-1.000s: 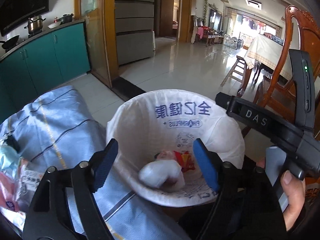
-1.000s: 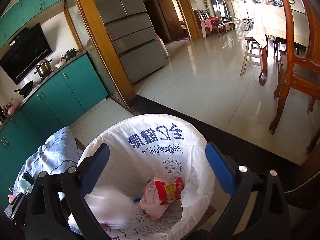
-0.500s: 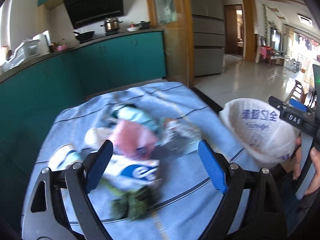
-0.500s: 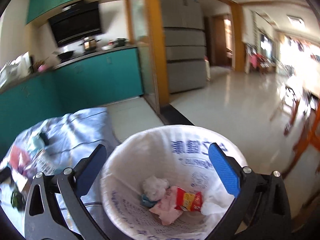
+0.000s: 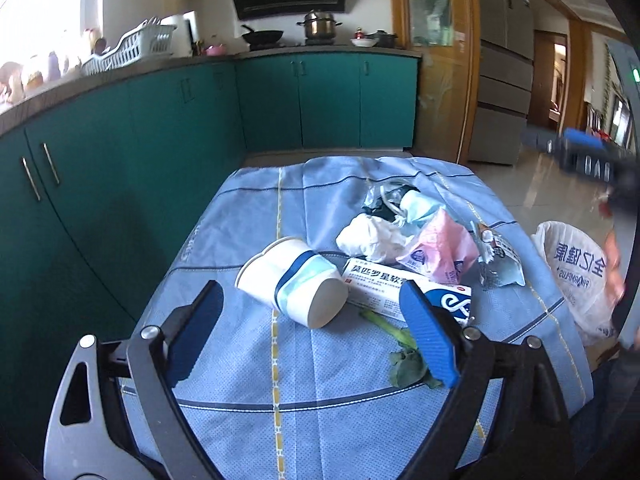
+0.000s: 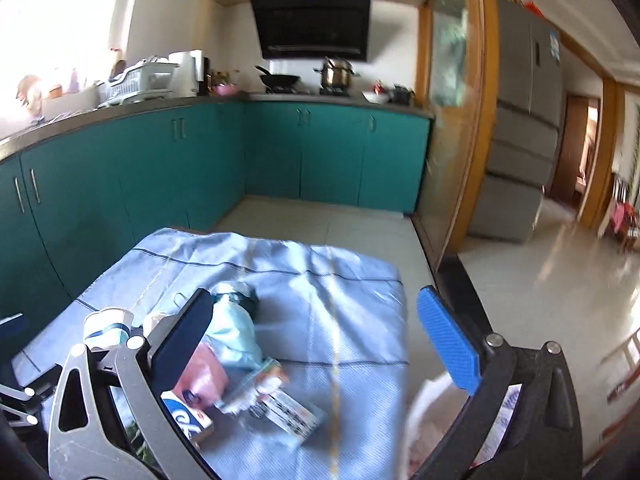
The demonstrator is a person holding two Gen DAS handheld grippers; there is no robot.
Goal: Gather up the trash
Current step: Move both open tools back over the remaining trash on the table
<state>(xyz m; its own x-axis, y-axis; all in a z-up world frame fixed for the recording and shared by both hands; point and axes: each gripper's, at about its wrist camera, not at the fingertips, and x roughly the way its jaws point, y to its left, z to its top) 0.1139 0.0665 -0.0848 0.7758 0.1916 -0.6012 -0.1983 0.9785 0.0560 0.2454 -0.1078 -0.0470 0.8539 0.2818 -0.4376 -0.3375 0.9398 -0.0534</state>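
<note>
1. Kitchen with teal cabinets, and your blue cloth [image 5: 248, 360] is the work surface with the trash heaped on it.
2. Cup [image 5: 292, 282] is the landmark: it lies tipped over, box [image 5: 404, 286] touching its right side, tissue [image 5: 372, 236] and pink wrapper [image 5: 440, 250] just behind, green leaf [image 5: 406, 360] in front-right.
3. Bin [image 5: 576, 268] sits far right of the cup, off the cloth's edge.
4. Your left gripper [image 5: 316, 334] has its jaws just opening wide, nothing between the pads. Right gripper [image 6: 320, 344] gapes too, empty.
5. Looks like you're between drops, lining up the next pick. Cup's nearest, so I'd come down over its body and squeeze gently, it'll probably crush.
</note>
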